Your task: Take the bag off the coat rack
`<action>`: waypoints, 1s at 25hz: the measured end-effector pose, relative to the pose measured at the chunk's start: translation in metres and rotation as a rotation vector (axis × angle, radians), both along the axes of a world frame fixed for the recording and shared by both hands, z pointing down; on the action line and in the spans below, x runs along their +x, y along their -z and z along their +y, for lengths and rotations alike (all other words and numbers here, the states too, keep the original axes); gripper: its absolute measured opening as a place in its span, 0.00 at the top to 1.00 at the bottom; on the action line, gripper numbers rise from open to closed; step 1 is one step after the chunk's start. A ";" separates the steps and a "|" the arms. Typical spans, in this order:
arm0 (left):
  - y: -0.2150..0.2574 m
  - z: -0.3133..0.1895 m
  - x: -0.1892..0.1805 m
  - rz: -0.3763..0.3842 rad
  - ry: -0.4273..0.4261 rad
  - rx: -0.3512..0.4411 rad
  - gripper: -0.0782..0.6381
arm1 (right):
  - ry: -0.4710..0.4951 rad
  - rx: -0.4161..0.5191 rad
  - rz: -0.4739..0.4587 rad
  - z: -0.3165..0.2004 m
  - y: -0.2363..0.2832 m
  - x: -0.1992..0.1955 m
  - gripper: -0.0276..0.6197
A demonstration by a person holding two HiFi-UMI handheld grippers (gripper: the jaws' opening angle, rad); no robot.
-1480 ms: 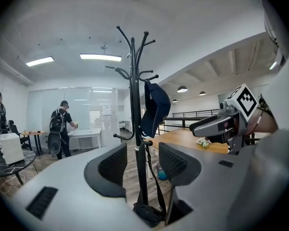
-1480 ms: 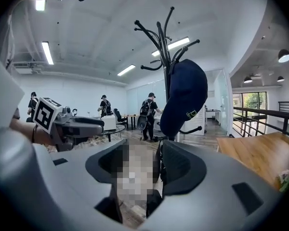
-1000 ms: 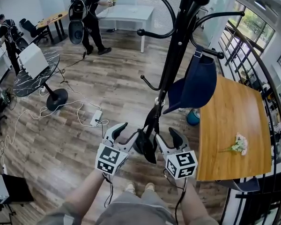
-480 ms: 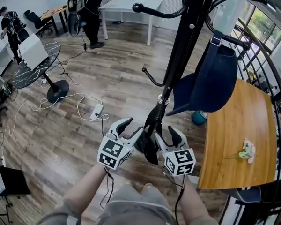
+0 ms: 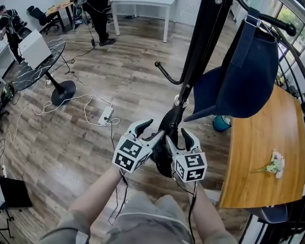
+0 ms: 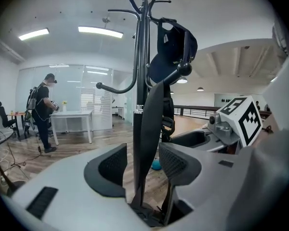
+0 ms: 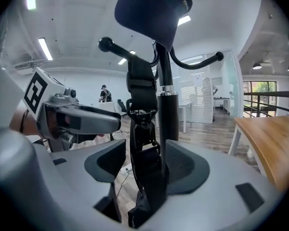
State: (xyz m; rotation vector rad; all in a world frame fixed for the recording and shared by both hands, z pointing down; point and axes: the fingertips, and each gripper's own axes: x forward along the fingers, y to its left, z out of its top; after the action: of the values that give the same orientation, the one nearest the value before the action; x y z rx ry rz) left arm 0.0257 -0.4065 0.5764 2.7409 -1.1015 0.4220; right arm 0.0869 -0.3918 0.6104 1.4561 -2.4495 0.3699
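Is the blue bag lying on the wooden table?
No, the blue bag hangs from a hook of the coat rack, not on the wooden table.

A navy blue bag [image 5: 246, 70] is hung by its top from an upper hook of the black coat rack [image 5: 203, 44], to the right of the upright pole. A black buckled strap [image 7: 143, 143] is seen hanging below it, close beside the pole.

Bag [image 5: 246, 78] hangs on coat rack [image 5: 206, 39] beside table [image 5: 259, 151].
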 end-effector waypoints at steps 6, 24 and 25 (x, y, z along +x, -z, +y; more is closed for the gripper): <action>-0.022 -0.008 0.014 -0.012 -0.018 -0.013 0.58 | 0.011 -0.008 -0.020 -0.015 -0.026 -0.001 0.57; -0.032 -0.021 0.026 0.109 -0.035 -0.067 0.87 | -0.017 0.036 -0.090 -0.019 -0.025 0.002 0.57; -0.031 -0.020 0.025 0.107 -0.029 -0.067 0.87 | -0.015 0.039 -0.087 -0.021 -0.025 0.001 0.57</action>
State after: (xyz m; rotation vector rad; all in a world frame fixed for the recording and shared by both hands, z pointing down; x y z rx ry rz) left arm 0.0510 -0.4265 0.6078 2.6894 -1.0044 0.3058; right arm 0.0877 -0.4126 0.6353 1.5054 -2.5277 0.3989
